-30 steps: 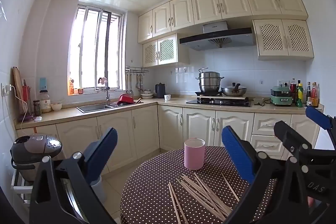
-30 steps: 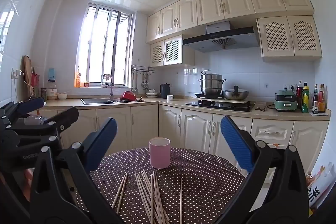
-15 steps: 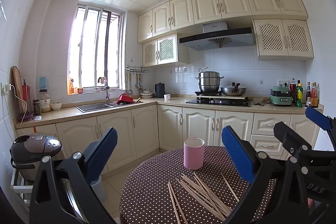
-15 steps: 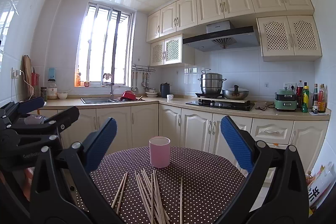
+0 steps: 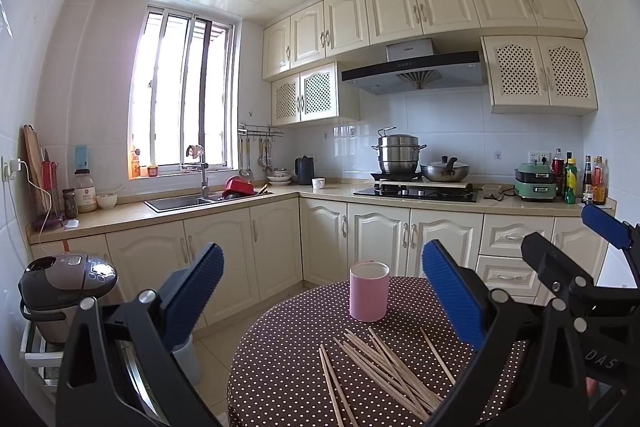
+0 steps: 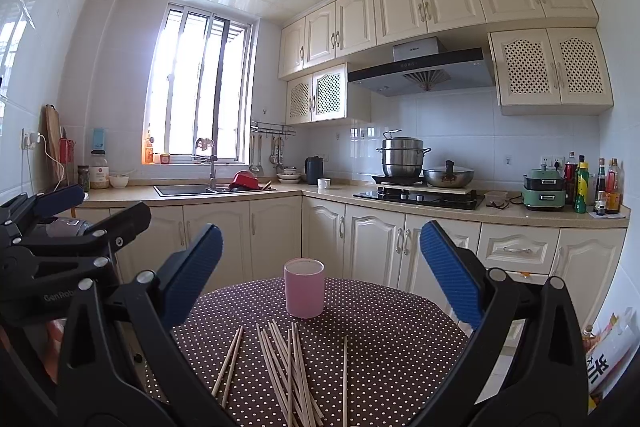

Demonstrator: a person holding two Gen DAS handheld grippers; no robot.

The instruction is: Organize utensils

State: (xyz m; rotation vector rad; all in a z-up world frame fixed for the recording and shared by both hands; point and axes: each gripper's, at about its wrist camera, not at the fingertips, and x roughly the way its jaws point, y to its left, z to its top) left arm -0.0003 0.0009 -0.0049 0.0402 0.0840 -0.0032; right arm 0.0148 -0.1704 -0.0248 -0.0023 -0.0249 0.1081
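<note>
- Barely anything is moving since a second ago: both grippers are still hovering at the near edge of the table (image 6: 400, 311), and the chopsticks and cup are lying where they were.
- The left gripper (image 5: 324, 291) is standing wide open, its blue pads (image 5: 450, 293) spread far apart and holding nothing; the cup (image 5: 369, 291) is showing between them, farther back.
- The right gripper (image 6: 320, 271) is likewise gaping, empty, its blue pads (image 6: 448, 269) flanking the same pink cup (image 6: 304, 293).
- The chopsticks (image 6: 286, 367) are lying loose in a scattered pile on the brown polka-dot cloth, just in front of the upright cup and apart from it; a pair is sitting to the left of the pile and a single stick to its right.
- From the left, the same pile (image 5: 384, 367) is fanning across the table (image 5: 280, 347) toward the right gripper (image 5: 576, 291), which is poking in at the frame's edge.
- Behind, a counter (image 6: 400, 199) is carrying pots and bottles.
</note>
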